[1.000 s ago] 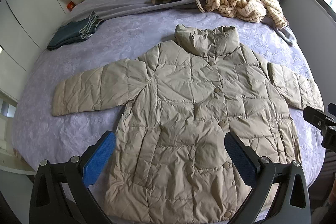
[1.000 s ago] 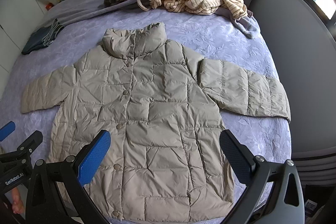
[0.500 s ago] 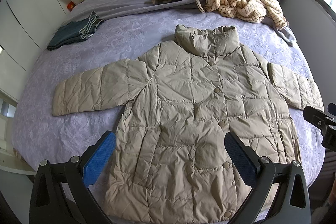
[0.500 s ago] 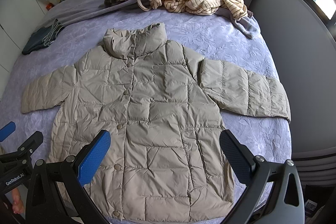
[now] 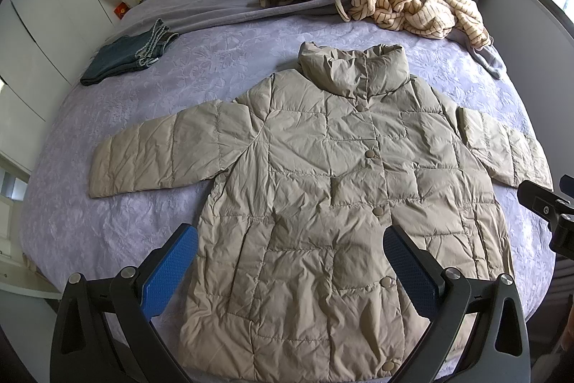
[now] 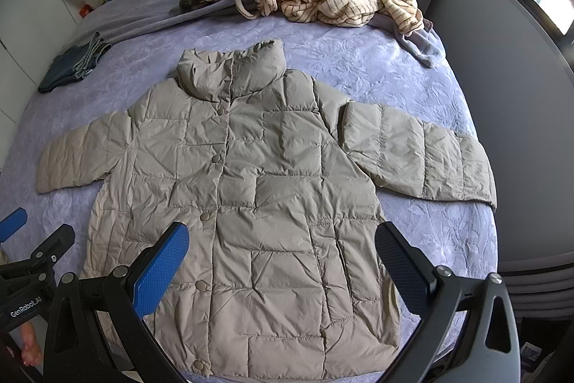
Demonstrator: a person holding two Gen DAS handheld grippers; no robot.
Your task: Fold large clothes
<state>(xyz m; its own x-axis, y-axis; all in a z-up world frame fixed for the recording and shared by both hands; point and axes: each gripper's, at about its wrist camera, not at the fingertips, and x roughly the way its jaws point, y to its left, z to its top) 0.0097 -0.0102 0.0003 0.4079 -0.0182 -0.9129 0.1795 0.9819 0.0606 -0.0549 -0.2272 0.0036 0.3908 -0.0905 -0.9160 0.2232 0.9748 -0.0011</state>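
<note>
Bed is carrying everything; jacket is lying flat on the near half, front up, buttoned, sleeves spread out sideways. Looking puffy and quilted: likely light, soft, springy, and the shell probably slippery, so folds may be popping back open. Best grab points looking like cuff or hem corners, pinching a full layer. Left gripper and right gripper are both hovering over the hem end, jaws wide apart, holding nothing.
</note>
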